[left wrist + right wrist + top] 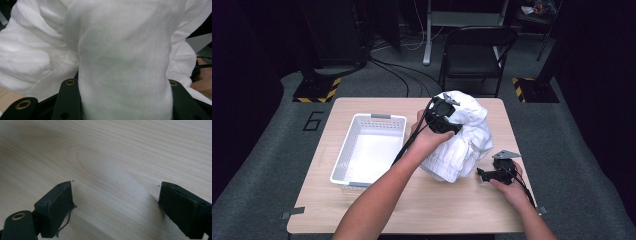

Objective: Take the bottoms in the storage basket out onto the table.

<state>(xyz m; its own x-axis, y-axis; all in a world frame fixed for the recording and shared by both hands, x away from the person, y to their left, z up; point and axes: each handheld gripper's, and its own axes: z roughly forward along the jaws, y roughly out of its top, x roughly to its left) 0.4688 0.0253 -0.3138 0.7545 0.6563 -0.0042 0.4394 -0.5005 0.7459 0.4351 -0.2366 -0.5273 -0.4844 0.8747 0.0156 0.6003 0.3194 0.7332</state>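
Note:
A bunched white garment (468,136) stands in a heap on the wooden table (437,210), right of centre. My left gripper (446,114) is at the top of the heap, shut on a thick fold of it. In the left gripper view the white garment (125,55) runs up between the two black jaws of the left gripper (122,86). My right gripper (482,175) rests low on the table, just right of the heap's lower edge. It points left, is open and holds nothing. In the right gripper view the right gripper (116,197) has its pads wide apart over the bare table (112,152).
An empty white plastic basket (343,156) sits on the left half of the table, close to my left forearm. Beyond the far edge stand a black folding chair (477,55) and cables on the grey floor.

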